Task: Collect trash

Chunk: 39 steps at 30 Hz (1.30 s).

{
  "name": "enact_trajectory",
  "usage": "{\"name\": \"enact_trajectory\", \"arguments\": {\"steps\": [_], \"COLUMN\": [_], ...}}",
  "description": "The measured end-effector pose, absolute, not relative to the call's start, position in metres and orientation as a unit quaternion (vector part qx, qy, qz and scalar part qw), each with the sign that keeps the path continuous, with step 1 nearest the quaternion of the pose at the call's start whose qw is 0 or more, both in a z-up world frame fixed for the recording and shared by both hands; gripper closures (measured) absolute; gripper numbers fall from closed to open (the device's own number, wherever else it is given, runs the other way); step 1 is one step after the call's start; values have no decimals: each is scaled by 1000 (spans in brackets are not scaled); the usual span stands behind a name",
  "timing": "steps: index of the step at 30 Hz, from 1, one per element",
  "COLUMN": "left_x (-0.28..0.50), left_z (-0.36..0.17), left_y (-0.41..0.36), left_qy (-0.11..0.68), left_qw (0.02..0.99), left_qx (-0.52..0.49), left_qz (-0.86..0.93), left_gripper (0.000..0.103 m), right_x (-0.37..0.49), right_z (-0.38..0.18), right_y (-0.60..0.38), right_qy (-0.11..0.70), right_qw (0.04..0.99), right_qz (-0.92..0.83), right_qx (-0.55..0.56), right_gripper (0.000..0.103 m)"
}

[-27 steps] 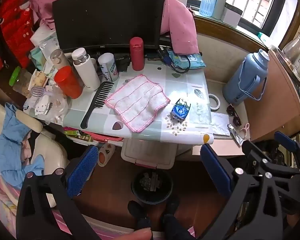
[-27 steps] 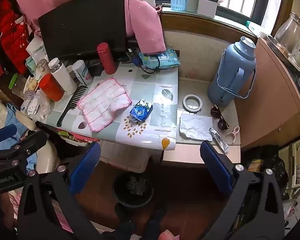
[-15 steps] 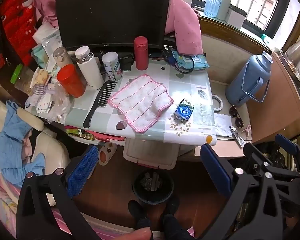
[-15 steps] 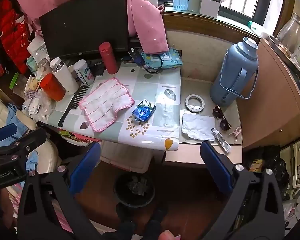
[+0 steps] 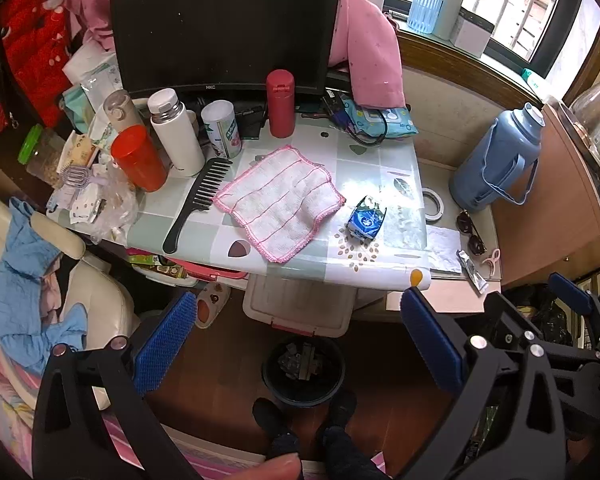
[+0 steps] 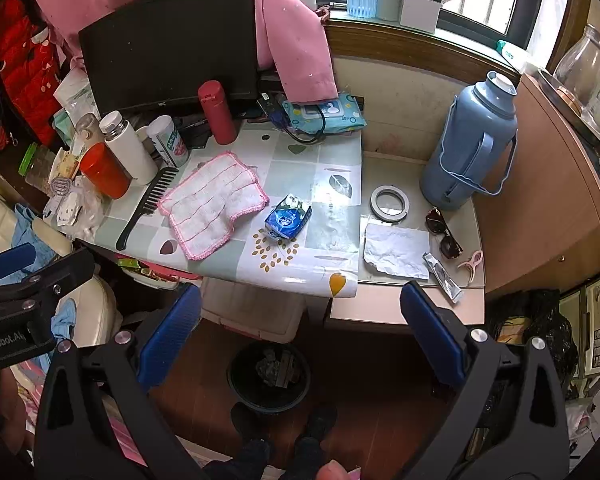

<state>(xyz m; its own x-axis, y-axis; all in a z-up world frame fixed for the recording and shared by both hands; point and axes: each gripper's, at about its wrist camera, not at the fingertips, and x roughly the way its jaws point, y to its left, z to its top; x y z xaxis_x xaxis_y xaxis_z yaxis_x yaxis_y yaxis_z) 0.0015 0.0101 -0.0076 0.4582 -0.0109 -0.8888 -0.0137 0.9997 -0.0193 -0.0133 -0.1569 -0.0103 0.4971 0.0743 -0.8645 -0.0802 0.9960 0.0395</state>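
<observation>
A blue crumpled wrapper (image 5: 366, 217) (image 6: 288, 216) lies on the patterned table (image 5: 284, 256) right of a pink-edged cloth (image 5: 280, 202). A crumpled white paper (image 6: 396, 250) and a small silver tube (image 6: 443, 272) lie on the lower side desk (image 6: 400, 304). A black trash bin (image 5: 303, 364) (image 6: 269, 374) holding some scraps stands on the floor under the table. My left gripper (image 5: 296, 344) and right gripper (image 6: 300, 328) are both open and empty, held above the floor short of the table edge.
A monitor (image 5: 224, 24), several bottles and cups (image 5: 176, 136), a black comb (image 5: 198, 200), a tape roll (image 6: 389, 202), sunglasses (image 6: 444, 234) and a blue thermos (image 6: 470, 140) crowd the desk. A white chair (image 5: 40, 264) with blue clothes stands left. My feet (image 5: 312, 432) are by the bin.
Both grippers have drifted slightly, so the table sits a little more to the right in both views. Both stay open and empty.
</observation>
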Motion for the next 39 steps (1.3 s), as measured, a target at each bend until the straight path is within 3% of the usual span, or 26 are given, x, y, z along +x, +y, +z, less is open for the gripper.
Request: {"name": "enact_trajectory", "arguments": {"steps": [39], "left_x": [-8], "left_z": [-15], "left_y": [10], "left_qy": [527], "left_qw": [850], "left_qx": [-25], "left_qz": [-10], "left_gripper": [4], "right_x": [-23], "right_z": [-11], "right_y": [-149], "right_qy": [505], "right_qw": [862], "right_qz": [36], "right_qx": [4], "right_gripper": [4]}}
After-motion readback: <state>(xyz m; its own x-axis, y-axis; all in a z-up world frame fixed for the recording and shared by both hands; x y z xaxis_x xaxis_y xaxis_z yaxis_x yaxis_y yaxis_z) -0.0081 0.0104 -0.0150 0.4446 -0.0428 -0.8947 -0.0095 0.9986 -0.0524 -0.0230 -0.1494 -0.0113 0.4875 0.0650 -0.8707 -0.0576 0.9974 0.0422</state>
